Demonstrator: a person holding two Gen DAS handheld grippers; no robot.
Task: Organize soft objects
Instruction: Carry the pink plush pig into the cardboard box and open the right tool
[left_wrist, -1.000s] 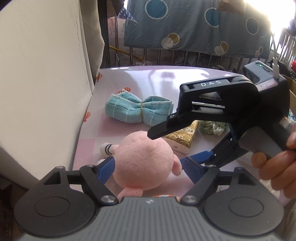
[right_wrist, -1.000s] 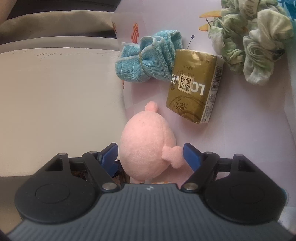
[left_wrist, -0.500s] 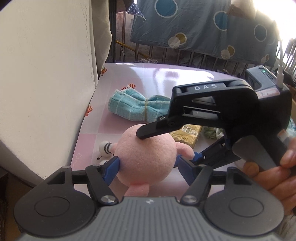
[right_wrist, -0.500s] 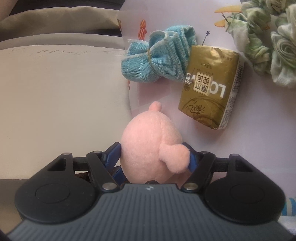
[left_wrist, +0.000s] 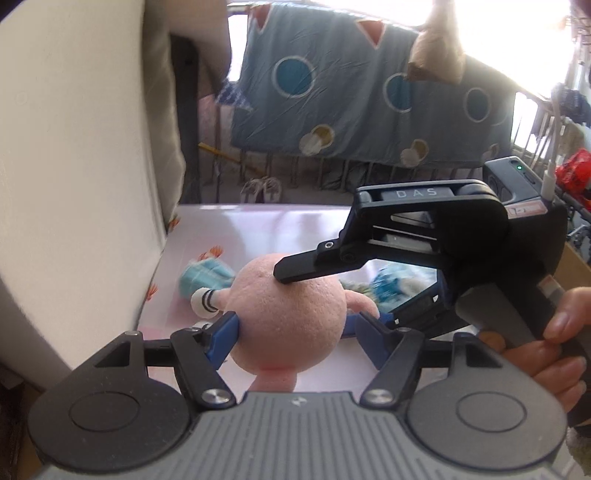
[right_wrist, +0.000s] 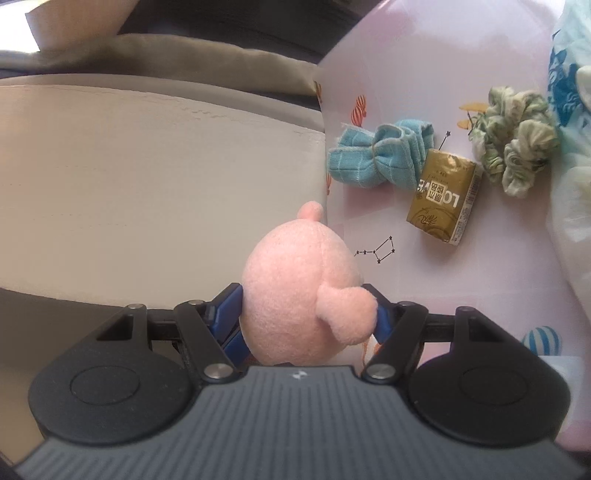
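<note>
A pink plush toy (left_wrist: 288, 321) with a striped white foot (left_wrist: 205, 302) hangs above the pink table (left_wrist: 258, 229), held from two sides. My left gripper (left_wrist: 291, 326) is shut on it, blue pads (left_wrist: 223, 334) pressing both flanks. The right gripper's upper finger (left_wrist: 314, 264) lies across the toy's top, with a person's hand (left_wrist: 546, 350) on its handle. In the right wrist view my right gripper (right_wrist: 306, 312) is shut on the same pink plush toy (right_wrist: 295, 295), which fills the gap between the pads.
On the table (right_wrist: 498, 280) lie a teal cloth bow (right_wrist: 376, 158), a gold tissue pack (right_wrist: 441, 199) and green scrunchies (right_wrist: 517, 151); a white and blue bag (right_wrist: 569, 92) is at the right edge. A cream cushion (right_wrist: 147, 184) borders the table's left. A blue dotted blanket (left_wrist: 369, 103) hangs behind.
Both grippers closed on the pink plush toy, which lay between open pads on the table. They then rose together, lifting it clear; the cloth, pack and scrunchies now look farther off.
</note>
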